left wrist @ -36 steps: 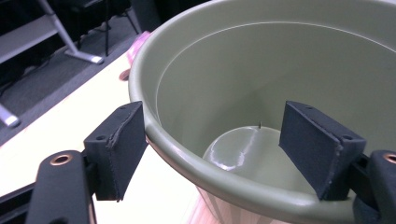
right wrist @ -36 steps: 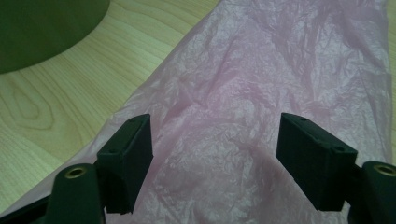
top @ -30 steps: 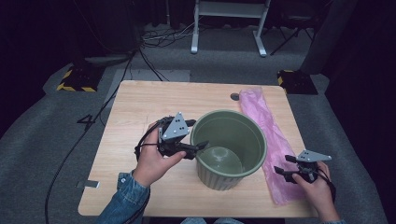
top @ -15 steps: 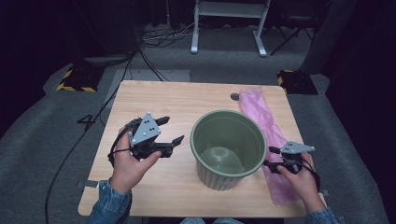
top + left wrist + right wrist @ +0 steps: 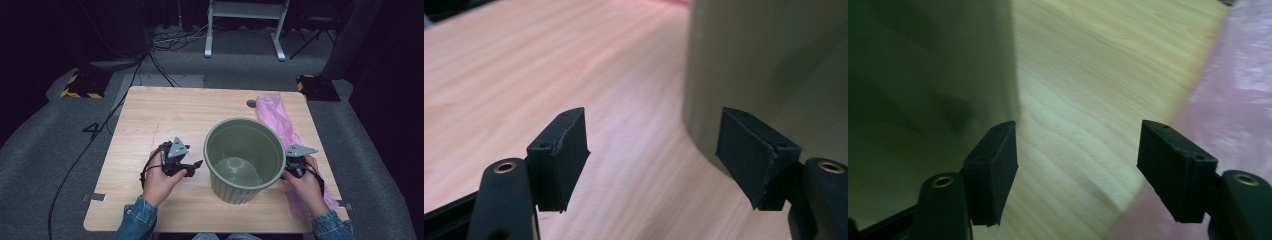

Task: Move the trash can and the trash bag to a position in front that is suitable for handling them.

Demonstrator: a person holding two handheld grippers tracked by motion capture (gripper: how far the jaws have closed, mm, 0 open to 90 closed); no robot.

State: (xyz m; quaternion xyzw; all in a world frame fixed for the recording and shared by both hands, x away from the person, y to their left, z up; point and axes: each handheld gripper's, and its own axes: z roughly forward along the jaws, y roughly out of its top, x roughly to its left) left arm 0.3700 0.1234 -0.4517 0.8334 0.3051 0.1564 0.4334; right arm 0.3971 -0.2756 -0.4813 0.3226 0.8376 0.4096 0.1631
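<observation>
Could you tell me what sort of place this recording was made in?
Probably a studio or lab set up for recording: a lone wooden table on grey carpet, loose floor cables, a hazard-striped block, dark surroundings.

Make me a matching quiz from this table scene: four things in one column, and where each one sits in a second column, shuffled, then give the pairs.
Things
1. green bucket
2. pink plastic bag
3. left gripper
4. right gripper

Places
A. lying along the table's right edge
B. open, left of the bucket
C. standing upright mid-table, empty
D. open, between the bucket and the bag

Pairs: 1-C, 2-A, 3-B, 4-D
</observation>
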